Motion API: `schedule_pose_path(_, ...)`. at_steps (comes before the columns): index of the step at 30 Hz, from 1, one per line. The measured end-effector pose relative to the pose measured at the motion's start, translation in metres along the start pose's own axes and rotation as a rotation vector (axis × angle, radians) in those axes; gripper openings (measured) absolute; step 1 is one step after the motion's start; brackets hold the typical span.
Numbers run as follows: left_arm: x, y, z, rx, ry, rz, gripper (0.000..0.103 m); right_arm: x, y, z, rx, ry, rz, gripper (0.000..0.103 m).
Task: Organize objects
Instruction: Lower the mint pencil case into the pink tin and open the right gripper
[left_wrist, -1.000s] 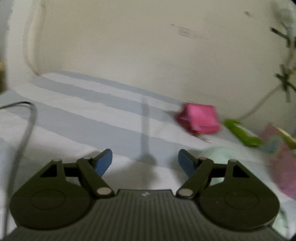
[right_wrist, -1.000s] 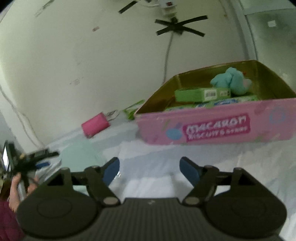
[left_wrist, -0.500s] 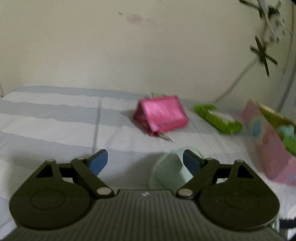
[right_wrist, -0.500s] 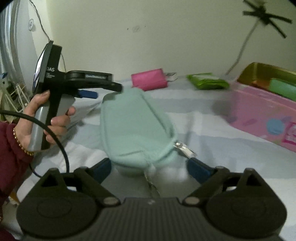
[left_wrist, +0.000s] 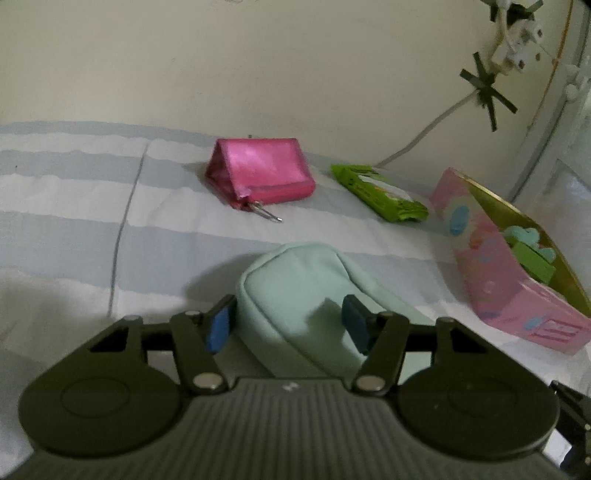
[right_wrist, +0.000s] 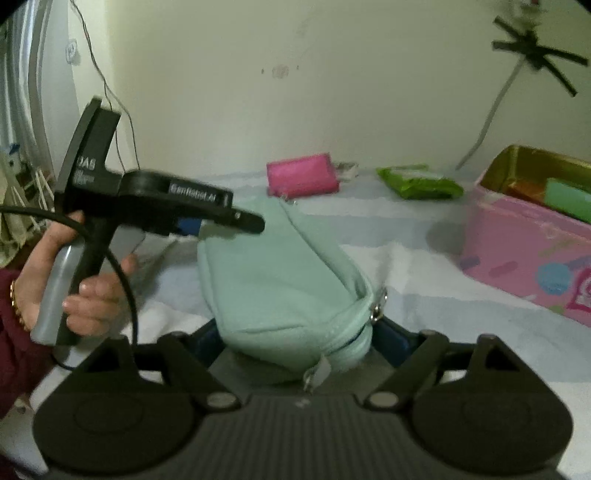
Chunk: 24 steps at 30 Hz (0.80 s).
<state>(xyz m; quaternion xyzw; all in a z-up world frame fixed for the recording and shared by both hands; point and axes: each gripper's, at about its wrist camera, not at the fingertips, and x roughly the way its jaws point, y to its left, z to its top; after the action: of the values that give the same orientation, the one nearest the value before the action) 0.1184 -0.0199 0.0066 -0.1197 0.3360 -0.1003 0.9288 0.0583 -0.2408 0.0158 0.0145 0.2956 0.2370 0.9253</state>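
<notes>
On the striped bedsheet, between the two grippers, a mint-green pouch is laid with its long axis running from one gripper toward the other. From the left, the left gripper is brought around the pouch's plain end, its jaws spread and flanking the fabric; whether the blue pads are touching cannot be told. In the right wrist view the pouch's zipper end is seen pointing toward the right gripper, whose jaws are likewise spread, with that end lying between them and no squeeze evident. Both grippers are judged about equally near, each at its own end. Farther back near the wall, a pink pouch and a green packet are lying, and at the far right the pink tin is standing open, partly filled. A closing of both jaws on the pouch's ends is judged the coming move.
</notes>
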Motion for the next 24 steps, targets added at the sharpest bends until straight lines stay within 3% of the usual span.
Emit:
schedule_pose_path(6, -0.014, -0.028, 0.014, -0.023, -0.035, -0.055, 0.063, -0.035, -0.008, 0.003, -0.009, -0.102, -0.037, 0.085)
schedule_pose_path(14, -0.025, -0.108, 0.060, 0.118, -0.109, -0.107, 0.064, -0.074, -0.029, 0.017, -0.061, -0.280, -0.173, 0.085)
schedule_pose_path(20, 0.013, -0.187, 0.084, 0.221, -0.118, -0.163, 0.064, -0.095, -0.096, 0.033, -0.019, -0.322, -0.256, 0.085)
schedule_pose_path(24, 0.054, -0.225, 0.087, 0.233, -0.061, -0.232, 0.063, -0.098, -0.139, 0.036, 0.002, -0.312, -0.346, 0.085)
